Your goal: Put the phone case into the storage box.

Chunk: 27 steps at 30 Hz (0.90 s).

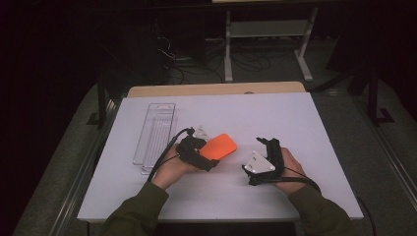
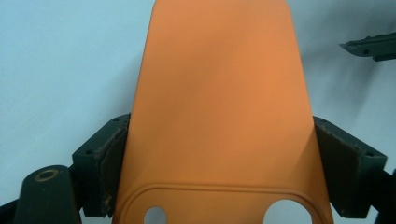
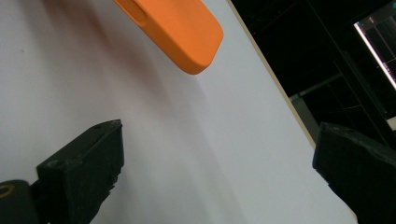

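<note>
Clearly orange phone case (image 2: 219, 107), smooth, rounded corners; left gripper (image 2: 219, 168) fingers clamp it; right gripper (image 3: 219, 172) fingers apart.

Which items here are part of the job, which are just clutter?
In the job:
- orange phone case, clamped across its width in the left gripper
- right gripper, jaws open, nothing between them
- white board

Lying about:
- clear plastic tray, left of the hands
- cables on the floor

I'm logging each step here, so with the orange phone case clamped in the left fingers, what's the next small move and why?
Probably bring the right gripper across to the free end of the orange phone case. The left gripper has it pinched by both long edges, its far end is unsupported above the table, and the right fingers stand open with nothing between them.
</note>
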### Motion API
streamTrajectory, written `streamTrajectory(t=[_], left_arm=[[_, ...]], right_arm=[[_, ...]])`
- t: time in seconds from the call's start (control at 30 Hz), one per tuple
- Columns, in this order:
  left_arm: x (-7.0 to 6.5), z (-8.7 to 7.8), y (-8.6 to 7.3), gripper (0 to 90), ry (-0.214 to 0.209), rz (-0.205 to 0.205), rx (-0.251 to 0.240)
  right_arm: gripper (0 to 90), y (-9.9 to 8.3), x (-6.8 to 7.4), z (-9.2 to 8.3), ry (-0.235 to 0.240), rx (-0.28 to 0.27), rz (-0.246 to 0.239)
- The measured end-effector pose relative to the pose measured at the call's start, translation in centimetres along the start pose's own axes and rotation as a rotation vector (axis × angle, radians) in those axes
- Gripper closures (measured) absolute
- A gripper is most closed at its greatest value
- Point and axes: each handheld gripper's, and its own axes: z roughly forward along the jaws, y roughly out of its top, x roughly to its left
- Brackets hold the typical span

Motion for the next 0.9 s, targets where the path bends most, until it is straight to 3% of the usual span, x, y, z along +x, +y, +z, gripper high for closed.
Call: streamTrajectory(t=[0.6,0.77,0.9], left_arm=[[-0.2,0.1,0.0,15.1,-0.007,-0.002,0.005],[-0.2,0.1,0.0,15.1,-0.005,-0.005,-0.001],[0.0,-0.1,0.0,15.1,-0.003,0.023,0.022]], right_arm=[[1.3,0.5,0.9,-0.1,-0.065,0.000,-0.144],[1.3,0.6,1.0,0.0,-0.083,0.001,-0.261],[1.3,0.7,1.2,-0.1,-0.104,0.004,-0.278]])
